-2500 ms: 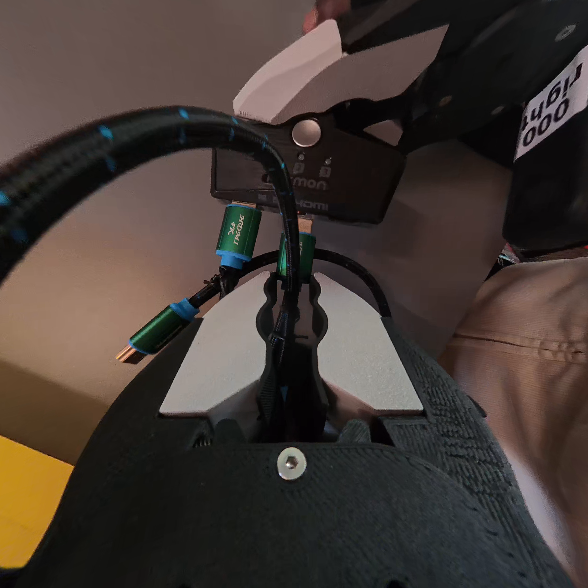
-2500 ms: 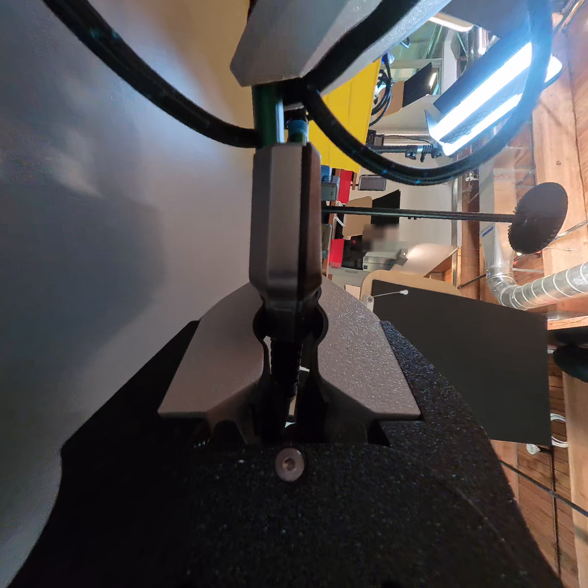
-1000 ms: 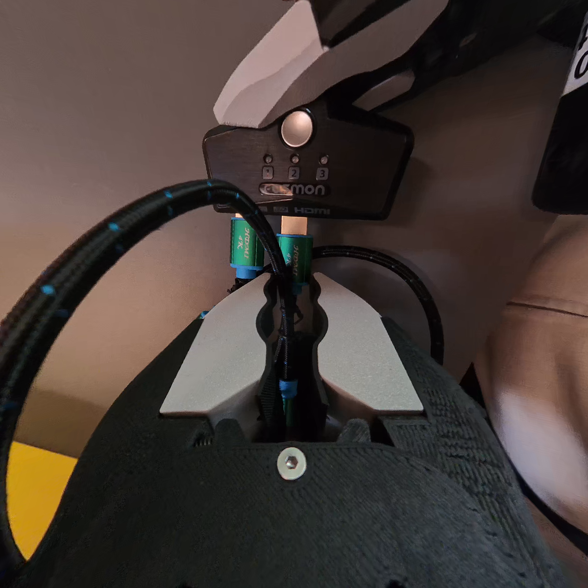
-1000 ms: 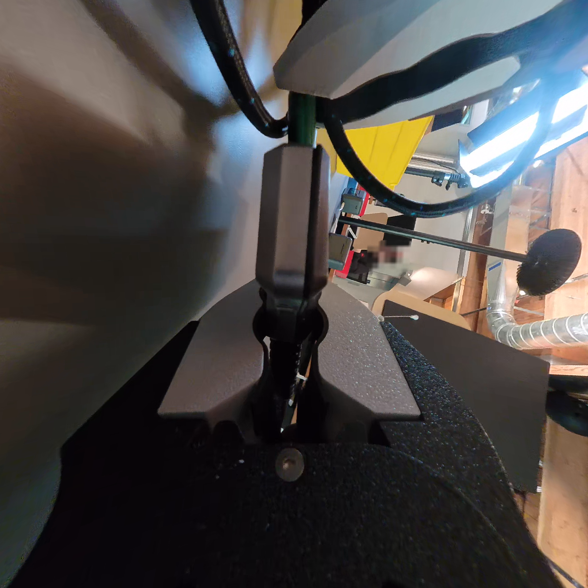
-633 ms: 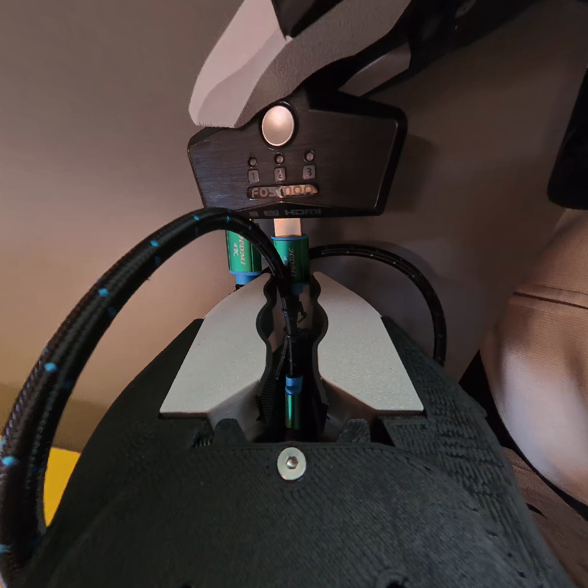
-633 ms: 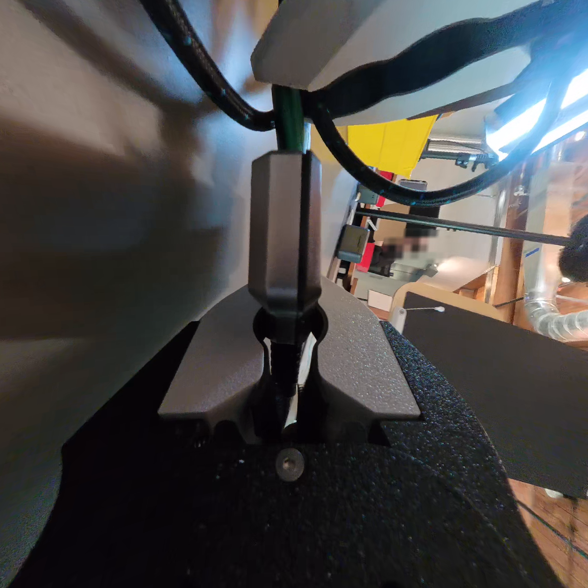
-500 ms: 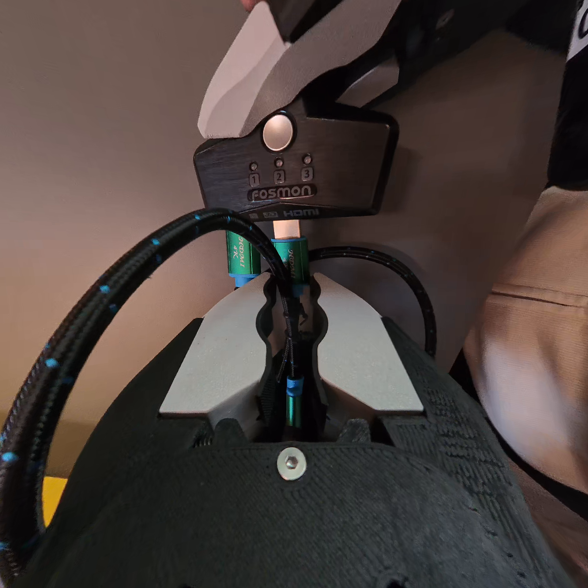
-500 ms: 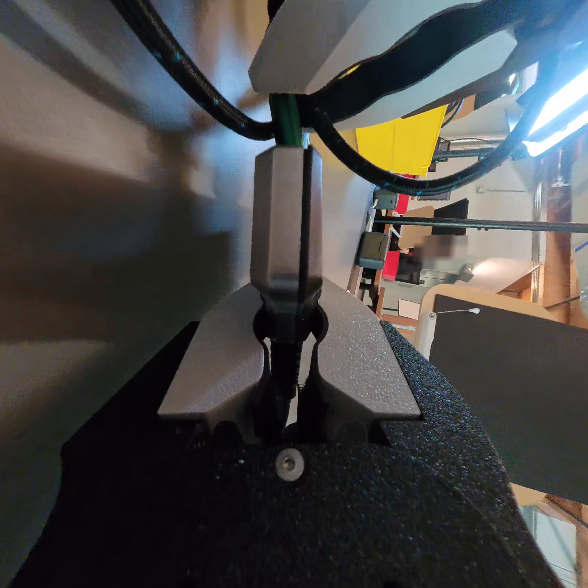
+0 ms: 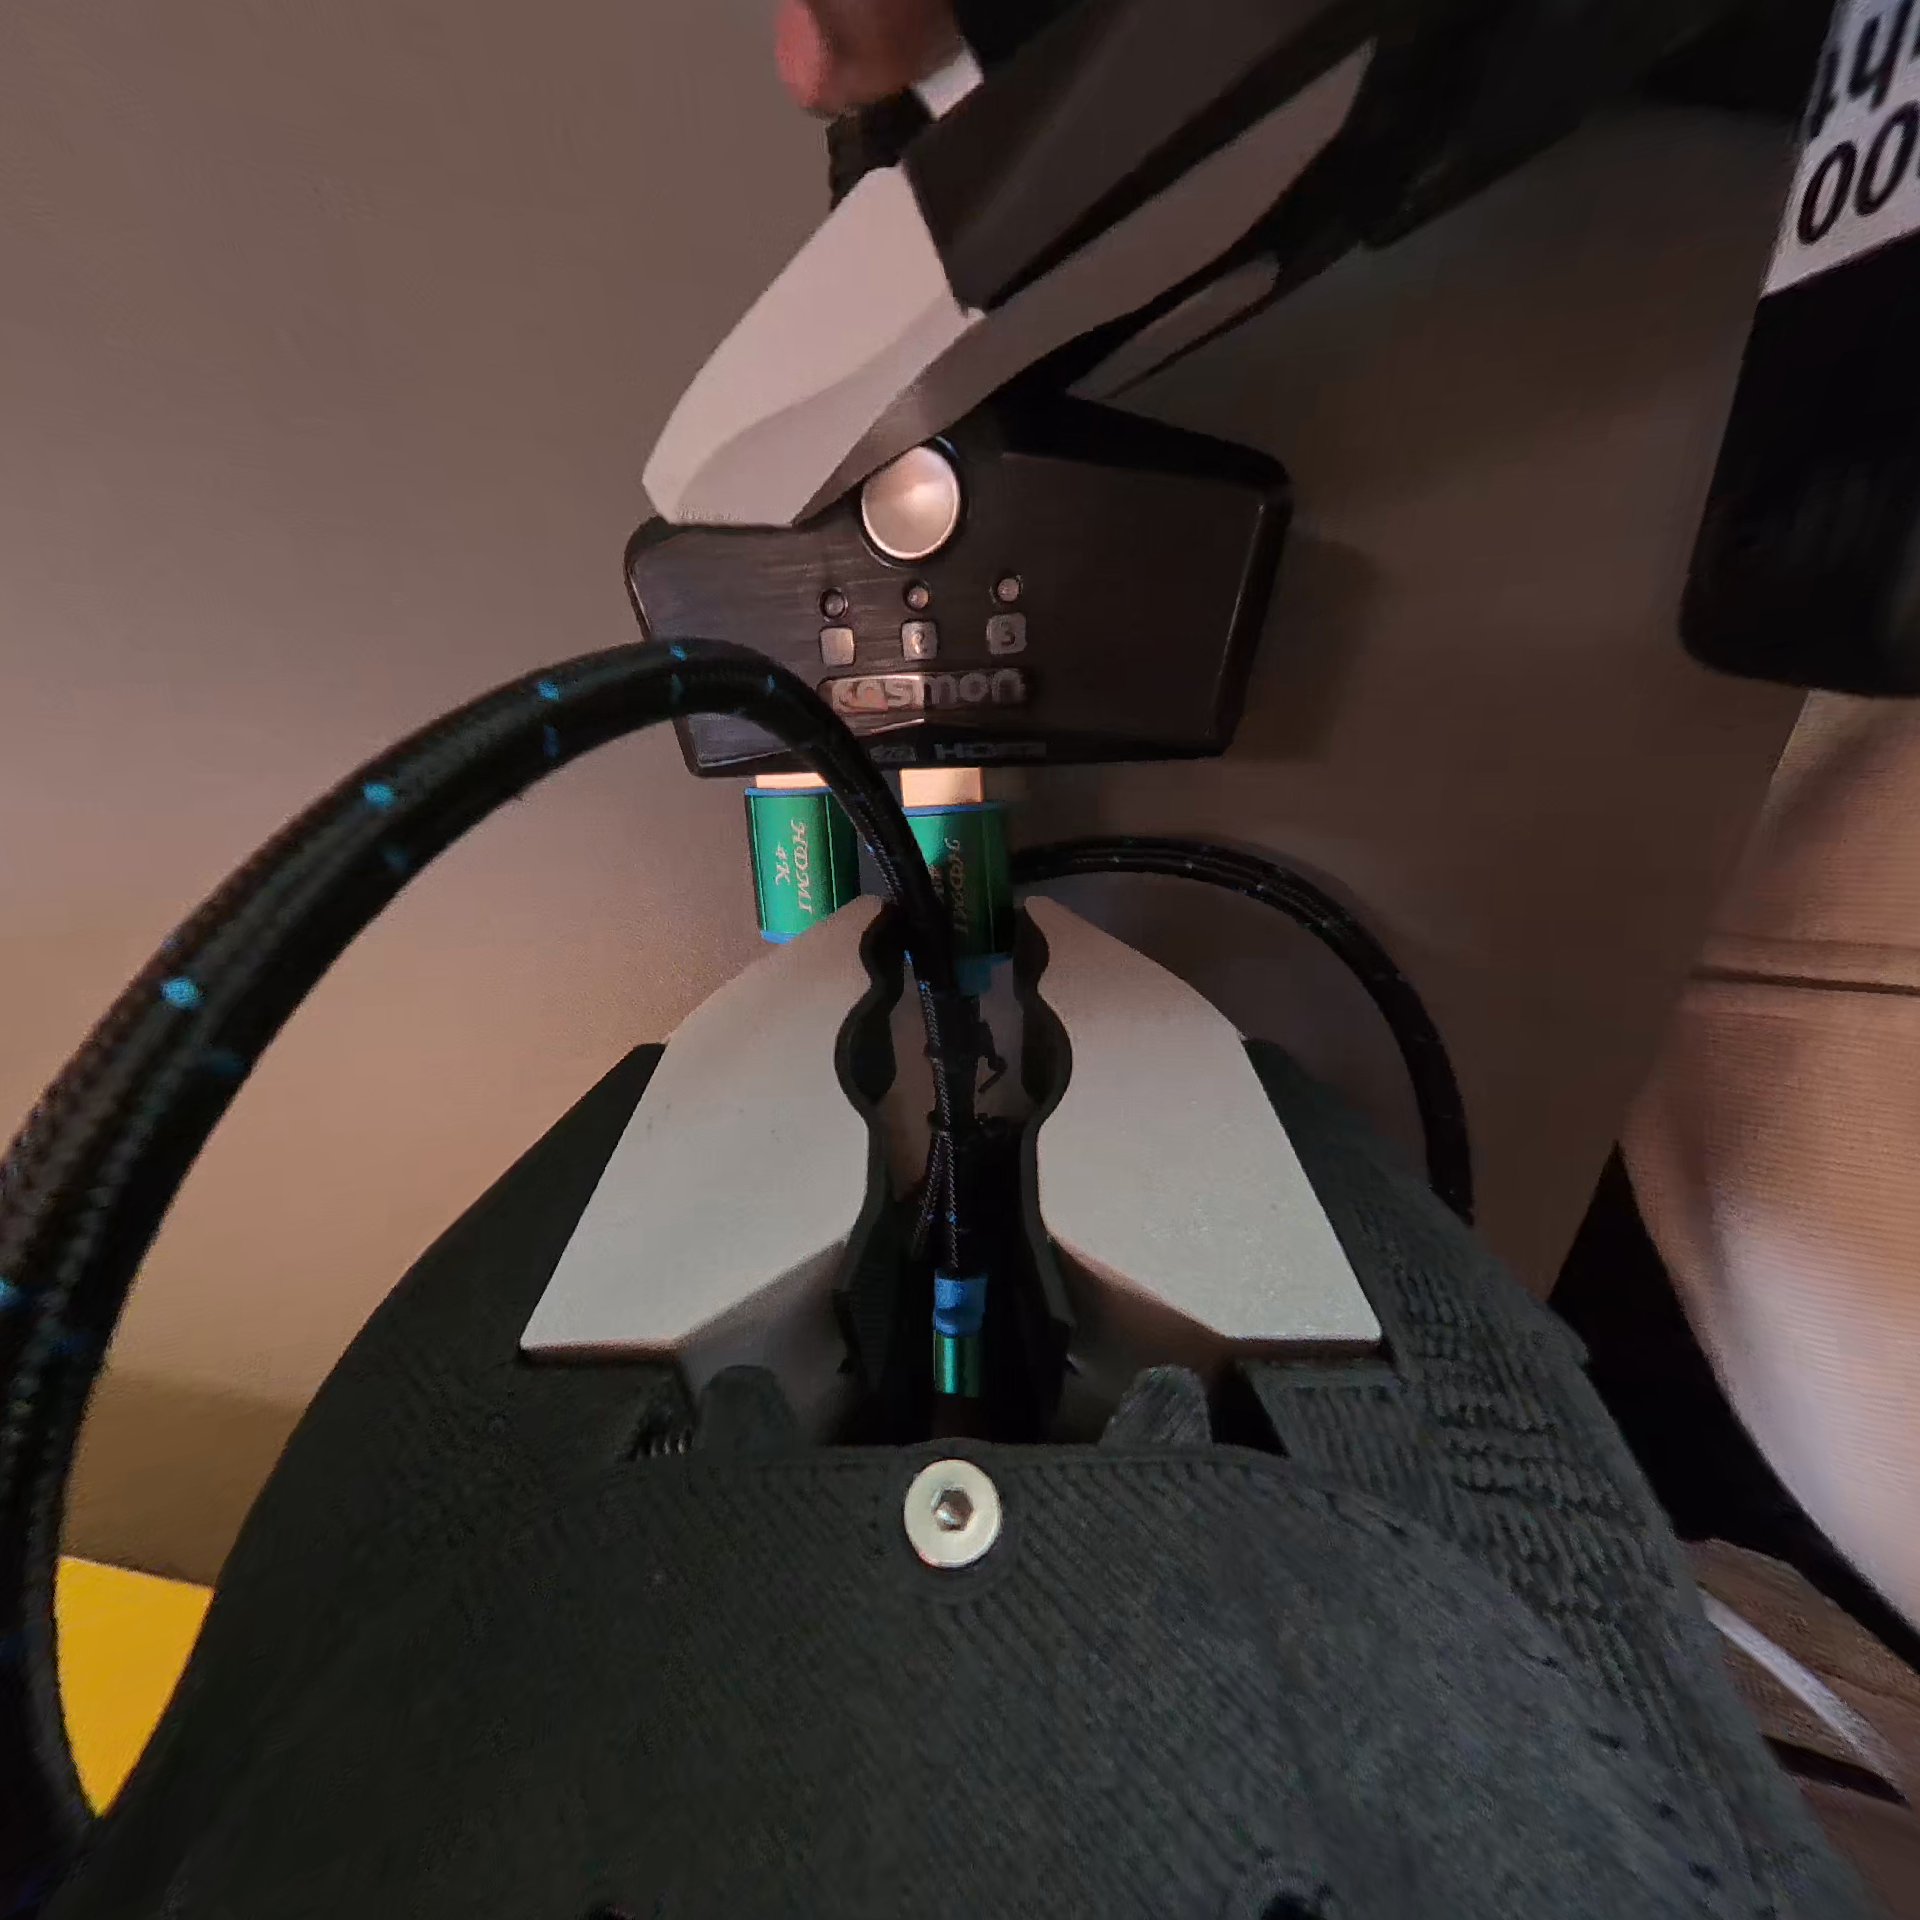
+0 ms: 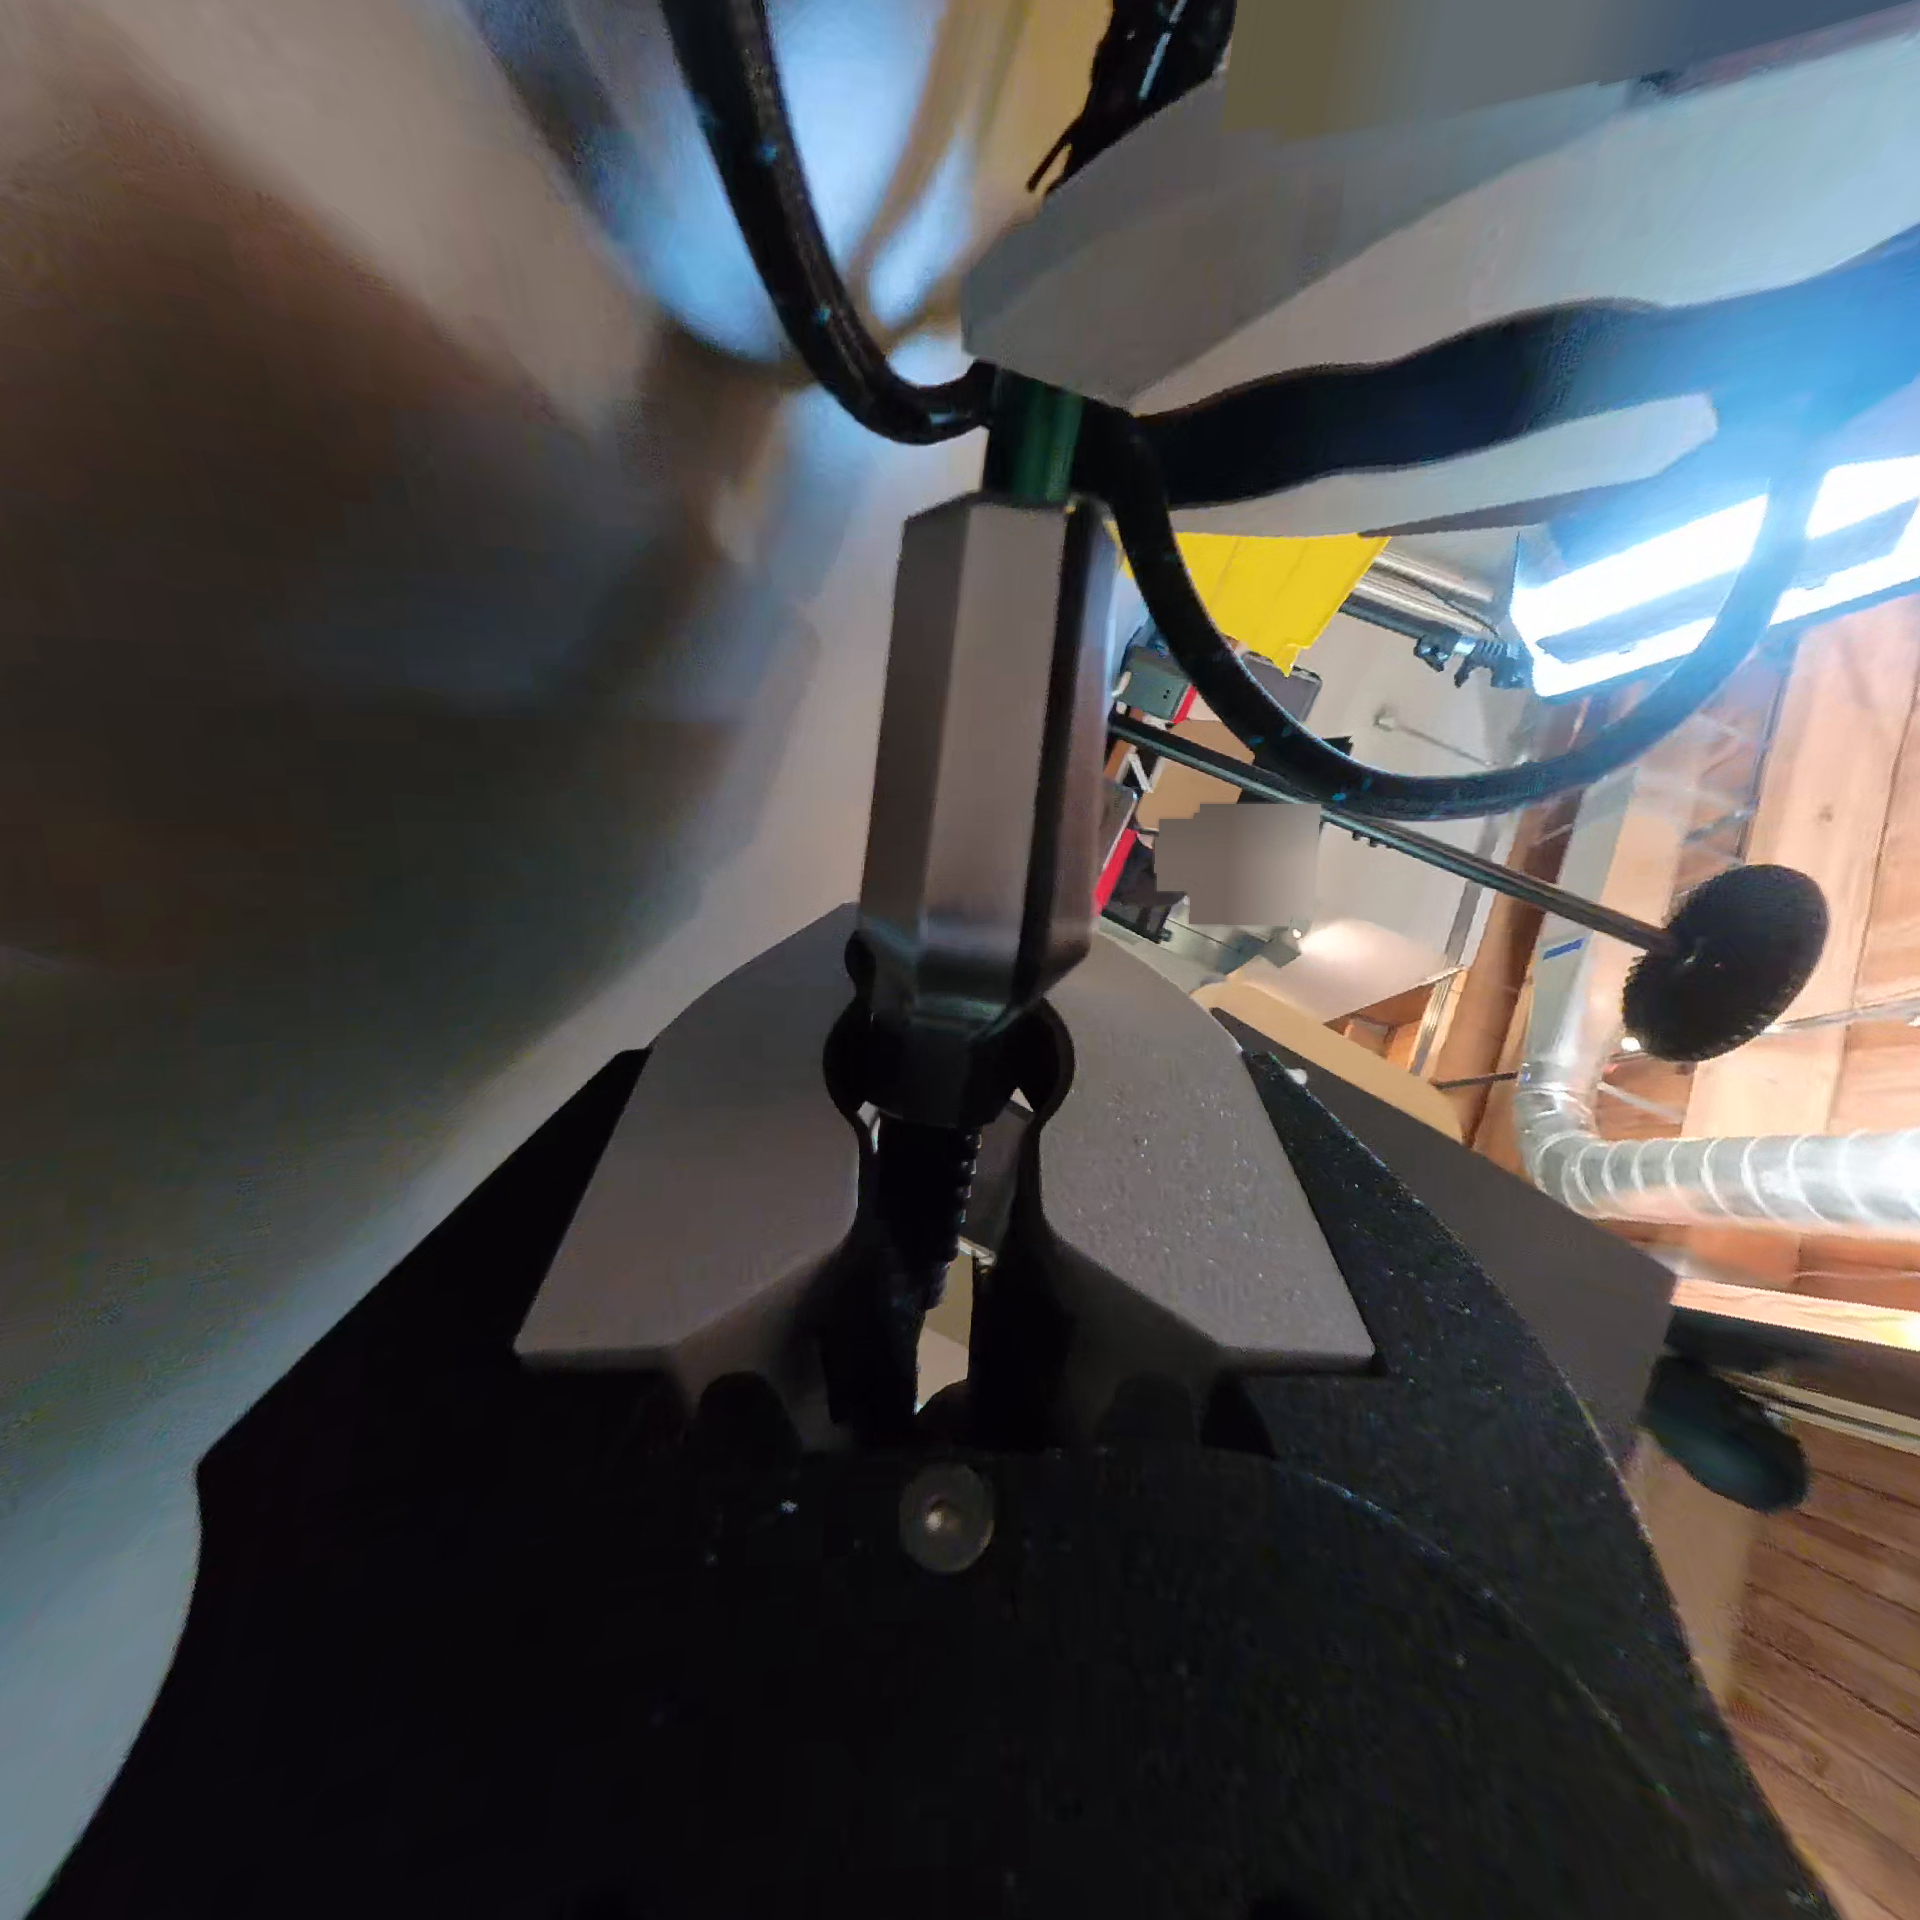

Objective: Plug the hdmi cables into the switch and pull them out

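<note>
Nearer now, the switch point(image 9: 1039, 623) sits clenched in the right jaws, left jaws seemingly gripping a plug point(image 9: 951, 883) beneath.

Black HDMI switch point(image 9: 1091, 665): raised brand mark on face, three small numbered squares under indicator dots, printed line along lower edge. Left green plug point(image 9: 798, 868) and middle green plug point(image 9: 971, 883): pale script lettering on shells. White label point(image 9: 1860, 177), black characters, on black housing point(image 9: 1818, 468), cut off by frame edge. Right wrist view: nothing legible.
</note>
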